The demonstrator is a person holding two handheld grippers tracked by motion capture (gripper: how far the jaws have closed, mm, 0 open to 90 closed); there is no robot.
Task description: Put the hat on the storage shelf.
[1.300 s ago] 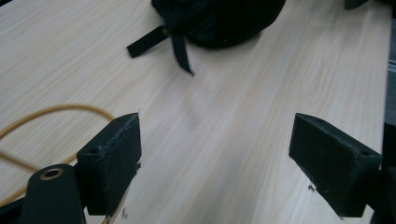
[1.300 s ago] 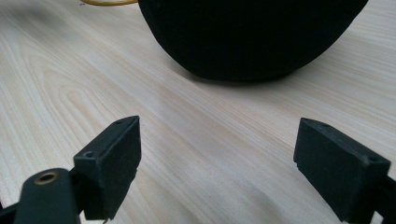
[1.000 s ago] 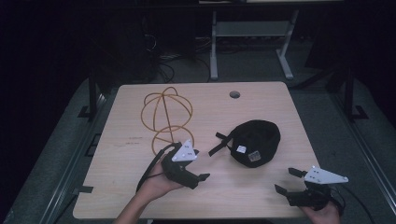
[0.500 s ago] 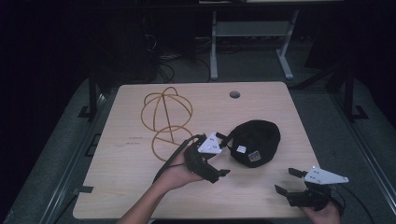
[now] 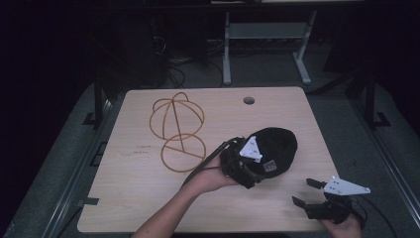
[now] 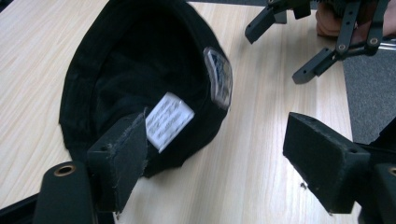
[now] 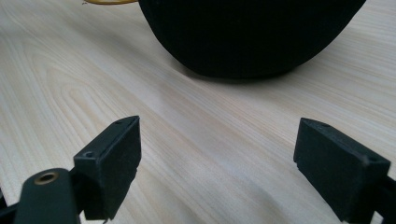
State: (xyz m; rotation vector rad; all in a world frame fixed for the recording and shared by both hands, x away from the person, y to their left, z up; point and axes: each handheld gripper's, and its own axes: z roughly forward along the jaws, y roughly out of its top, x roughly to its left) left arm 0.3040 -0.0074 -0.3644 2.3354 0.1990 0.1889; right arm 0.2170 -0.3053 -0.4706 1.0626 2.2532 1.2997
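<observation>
Black cap [image 5: 275,146] lies opening-up on the table [image 5: 148,198], so the left gripper [image 6: 215,154], jaws spread and just now narrowing, straddles its rim; the right gripper [image 5: 308,192] waits spread nearby.

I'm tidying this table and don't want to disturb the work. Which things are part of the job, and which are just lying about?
In the job:
- black cap
- left gripper, jaws open at the cap's rim
- right gripper, open, waiting

Lying about:
- orange wire frame
</observation>
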